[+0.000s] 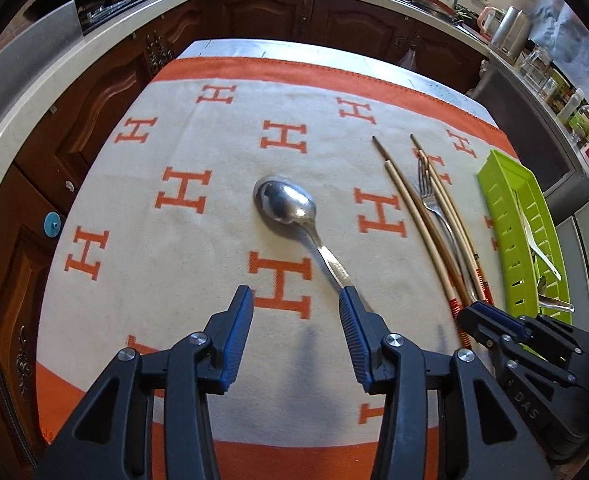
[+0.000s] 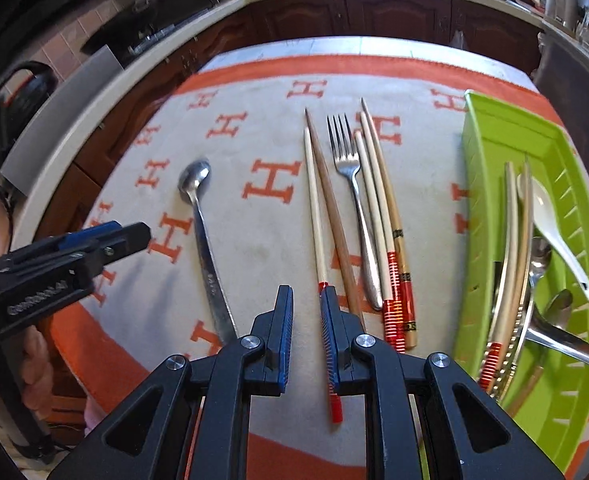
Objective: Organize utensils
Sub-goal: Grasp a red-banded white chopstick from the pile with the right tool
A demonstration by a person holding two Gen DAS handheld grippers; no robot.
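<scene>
A steel spoon point(image 1: 286, 202) lies on the cloth, its handle running under the right finger of my left gripper point(image 1: 296, 296), which stands open and empty above it. To its right lie several chopsticks point(image 2: 314, 208) and a fork point(image 2: 354, 200). My right gripper point(image 2: 307, 294) hovers over the near ends of the chopsticks, its jaws drawn in to a narrow slit with nothing in it. One red-tipped chopstick passes beneath its right finger. The green tray point(image 2: 478, 200) at the right holds chopsticks, a white ceramic spoon point(image 2: 550, 224) and metal utensils.
A white cloth point(image 1: 174, 260) with orange H marks and an orange border covers the table. Dark wooden cabinets point(image 1: 94, 112) and a pale counter run behind and to the left. Jars and a kettle point(image 1: 510, 32) stand on the right counter.
</scene>
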